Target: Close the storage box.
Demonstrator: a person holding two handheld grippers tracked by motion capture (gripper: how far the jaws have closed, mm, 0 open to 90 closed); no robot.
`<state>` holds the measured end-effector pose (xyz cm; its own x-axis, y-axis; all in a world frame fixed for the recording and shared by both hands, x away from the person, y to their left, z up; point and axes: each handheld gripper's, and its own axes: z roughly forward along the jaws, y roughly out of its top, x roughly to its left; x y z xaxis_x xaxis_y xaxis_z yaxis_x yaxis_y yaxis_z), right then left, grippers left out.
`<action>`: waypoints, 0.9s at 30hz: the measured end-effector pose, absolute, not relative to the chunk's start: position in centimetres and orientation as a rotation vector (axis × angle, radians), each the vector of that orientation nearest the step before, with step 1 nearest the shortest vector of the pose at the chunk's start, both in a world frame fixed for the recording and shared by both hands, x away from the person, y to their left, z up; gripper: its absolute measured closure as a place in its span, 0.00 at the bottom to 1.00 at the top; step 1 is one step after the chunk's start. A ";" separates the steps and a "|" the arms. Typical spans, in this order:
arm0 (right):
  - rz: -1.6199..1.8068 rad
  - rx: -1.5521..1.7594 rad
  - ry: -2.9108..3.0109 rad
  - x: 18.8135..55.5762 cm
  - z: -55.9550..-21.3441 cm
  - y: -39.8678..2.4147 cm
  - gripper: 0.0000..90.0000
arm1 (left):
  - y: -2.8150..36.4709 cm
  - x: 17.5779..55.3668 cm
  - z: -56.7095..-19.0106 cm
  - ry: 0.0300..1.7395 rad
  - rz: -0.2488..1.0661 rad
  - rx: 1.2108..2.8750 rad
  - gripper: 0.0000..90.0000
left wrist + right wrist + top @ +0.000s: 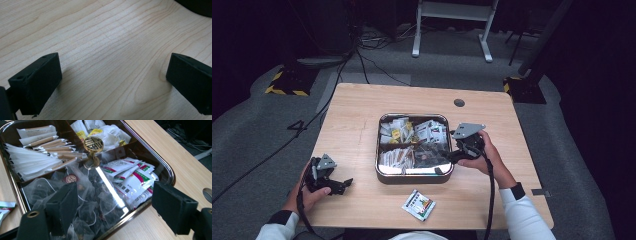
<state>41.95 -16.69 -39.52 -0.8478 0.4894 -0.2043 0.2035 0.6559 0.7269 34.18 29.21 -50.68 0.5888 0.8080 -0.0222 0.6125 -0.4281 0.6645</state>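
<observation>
A square metal box point(414, 179) with a clear lid and a brass knob point(93, 144) stands in the middle of the wooden table. Its compartments hold white paper sticks point(37, 157), mesh tea bags point(87, 195) and red-and-green printed sachets point(130, 177). One such sachet point(418, 205) lies loose on the table in front of the box. My right gripper point(451, 159) is at the box's right edge, open, its jaws over the tea-bag corner point(115, 205) with nothing between them. At the table's left front, my left gripper point(345, 186) rests open over bare wood point(113, 82).
A round cable hole point(459, 103) sits in the table behind the box. Bare wood point(352, 130) lies to the left of the box and behind it. Beyond the table are floor cables point(372, 65) and a white stand point(452, 30).
</observation>
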 end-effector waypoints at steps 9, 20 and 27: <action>1.015 0.561 2.482 41.3 -39.8 -18.0 0.23 | 29.2 34.2 -50.7 1.121 0.399 2.184 0.00; 0.984 0.570 2.470 40.7 -40.4 -19.8 0.22 | 29.2 34.2 -50.7 1.122 0.399 2.184 0.00; 0.960 0.595 2.466 40.4 -40.9 -20.9 0.22 | 29.2 34.2 -50.7 1.122 0.399 2.184 0.00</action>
